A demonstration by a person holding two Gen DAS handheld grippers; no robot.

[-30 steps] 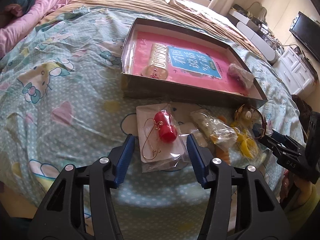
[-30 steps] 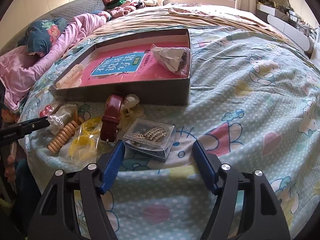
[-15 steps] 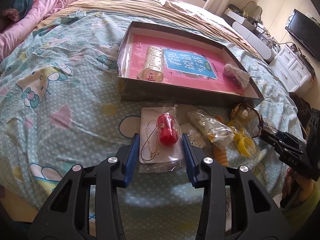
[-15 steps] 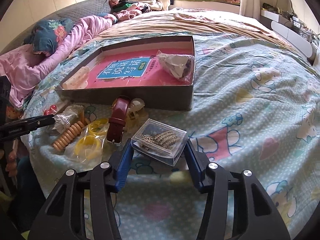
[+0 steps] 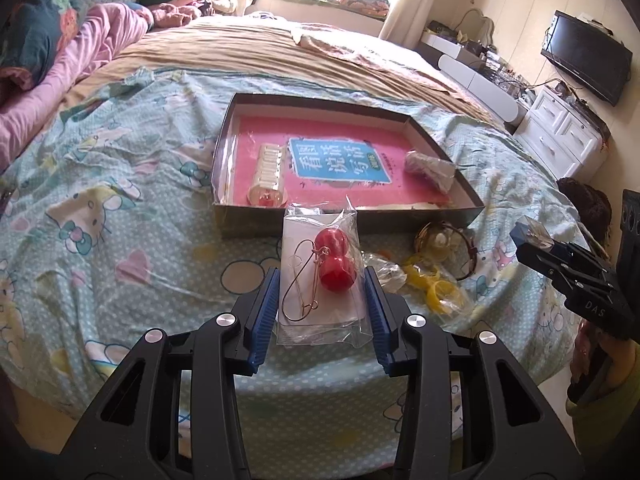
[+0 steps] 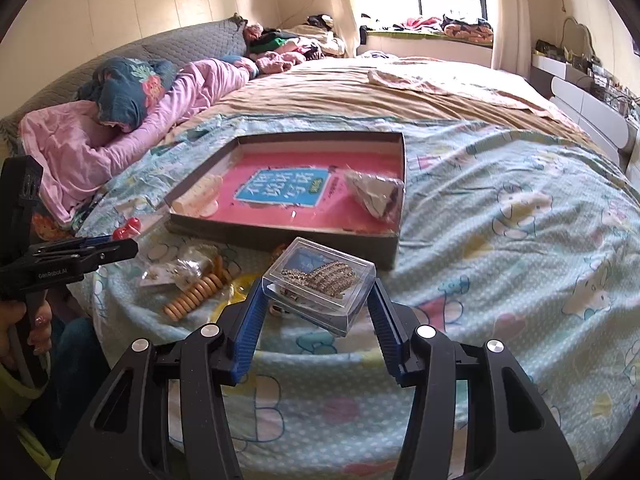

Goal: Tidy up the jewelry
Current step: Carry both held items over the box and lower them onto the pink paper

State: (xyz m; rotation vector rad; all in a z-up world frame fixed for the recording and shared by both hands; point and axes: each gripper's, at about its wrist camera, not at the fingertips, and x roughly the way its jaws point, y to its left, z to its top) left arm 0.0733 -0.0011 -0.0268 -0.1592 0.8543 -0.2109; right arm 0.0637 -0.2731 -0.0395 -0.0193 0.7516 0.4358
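- The left gripper (image 5: 320, 296) has its blue-padded fingers (image 5: 266, 312) pressed against both sides of a clear plastic bag of earrings (image 5: 320, 276); the bag holds a white card, two red balls and thin gold wire hoops.
- The bag is lifted off the bedspread (image 5: 120, 208) and hangs in front of the near wall of the box (image 5: 348, 222).
- The right gripper (image 6: 318, 312) is closed on a clear plastic jewelry case (image 6: 320, 284), its fingers (image 6: 248, 328) against the case's two sides. The case is tilted and raised above the bedspread, just short of the box's near wall.
- Inside the case lies a sparkly, ridged metallic piece, either a bracelet or a clip; I cannot tell which.
- The shallow dark cardboard box sits open on the bed with a pink-and-blue printed sheet on its floor. In it lie a white beaded bracelet (image 5: 269, 170) at the left and a crumpled plastic packet (image 5: 430, 168) at the right.
- On the bedspread in front of the box remain a wooden beaded bracelet (image 6: 196, 292), yellow rings in plastic (image 5: 438, 286), a small bagged item (image 6: 178, 270) and a watch with a dark strap (image 5: 444, 240).
- Both grippers are seen from the other's camera, each well apart from the other.
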